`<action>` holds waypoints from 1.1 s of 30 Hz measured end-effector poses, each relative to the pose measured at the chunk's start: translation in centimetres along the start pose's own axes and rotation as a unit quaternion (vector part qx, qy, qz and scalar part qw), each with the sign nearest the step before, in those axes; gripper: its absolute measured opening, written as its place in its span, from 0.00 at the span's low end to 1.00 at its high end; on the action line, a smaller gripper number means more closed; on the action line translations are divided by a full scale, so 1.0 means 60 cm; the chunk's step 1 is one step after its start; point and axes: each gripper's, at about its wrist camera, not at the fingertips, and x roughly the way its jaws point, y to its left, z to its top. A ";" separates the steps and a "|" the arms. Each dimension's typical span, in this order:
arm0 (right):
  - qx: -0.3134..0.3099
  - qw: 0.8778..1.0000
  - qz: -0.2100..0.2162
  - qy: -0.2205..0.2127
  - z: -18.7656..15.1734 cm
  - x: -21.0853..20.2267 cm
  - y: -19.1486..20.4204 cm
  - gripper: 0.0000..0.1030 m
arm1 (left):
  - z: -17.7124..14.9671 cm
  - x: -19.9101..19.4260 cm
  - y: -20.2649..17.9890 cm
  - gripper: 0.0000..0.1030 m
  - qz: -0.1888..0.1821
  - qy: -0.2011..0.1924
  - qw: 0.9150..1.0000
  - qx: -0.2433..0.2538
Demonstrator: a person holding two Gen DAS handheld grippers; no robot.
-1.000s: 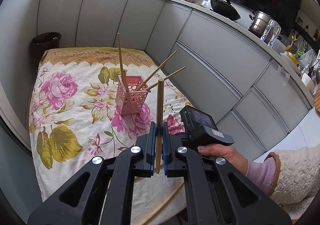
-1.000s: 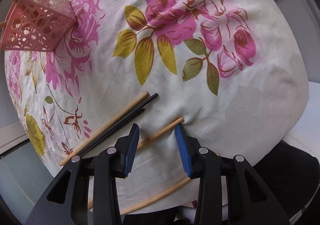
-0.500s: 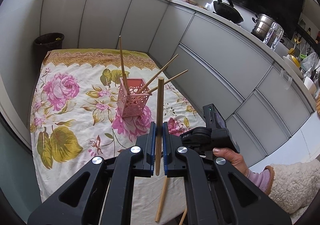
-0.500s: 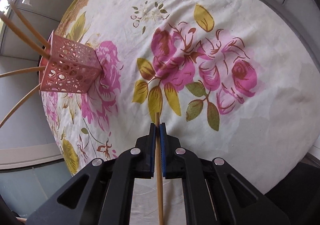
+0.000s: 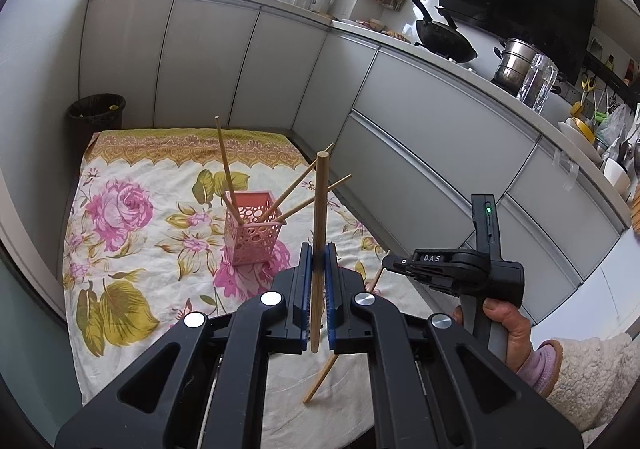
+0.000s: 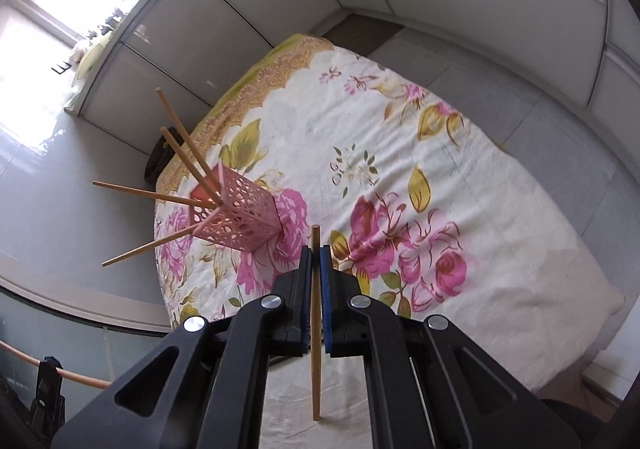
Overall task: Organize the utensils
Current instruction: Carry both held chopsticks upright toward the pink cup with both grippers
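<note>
A pink perforated holder point(image 5: 251, 230) stands on the floral cloth with several wooden chopsticks leaning out of it; it also shows in the right wrist view point(image 6: 240, 215). My left gripper point(image 5: 316, 261) is shut on a wooden chopstick point(image 5: 319, 217), held upright in front of the holder. My right gripper point(image 6: 315, 261) is shut on another wooden chopstick point(image 6: 315, 349), lifted above the cloth to the right of the holder. The right gripper point(image 5: 456, 265) and the hand on it show at the right of the left wrist view, its chopstick point(image 5: 320, 379) slanting down below my left jaws.
The table with the floral cloth point(image 5: 132, 249) stands in a corner of grey kitchen cabinets point(image 5: 432, 121). A dark bin point(image 5: 95, 114) stands behind the table's far left corner. The counter above holds a wok point(image 5: 444, 38) and pots.
My right gripper closed on a chopstick lying on the cloth and lifted it up and toward the holder. The left gripper kept its chopstick and rose a little.
</note>
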 end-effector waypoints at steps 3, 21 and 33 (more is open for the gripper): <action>-0.042 0.998 0.010 -0.037 0.006 -0.048 0.016 0.03 | 0.017 -0.008 -0.014 0.05 0.001 -0.018 1.000 0.004; 0.042 0.986 -0.110 0.120 0.072 0.055 -0.093 0.09 | 0.094 0.009 -0.084 0.05 -0.007 -0.059 0.998 0.028; 0.041 0.959 -0.223 0.170 0.089 0.235 -0.090 0.11 | 0.092 0.027 -0.041 0.05 -0.010 -0.051 0.998 0.027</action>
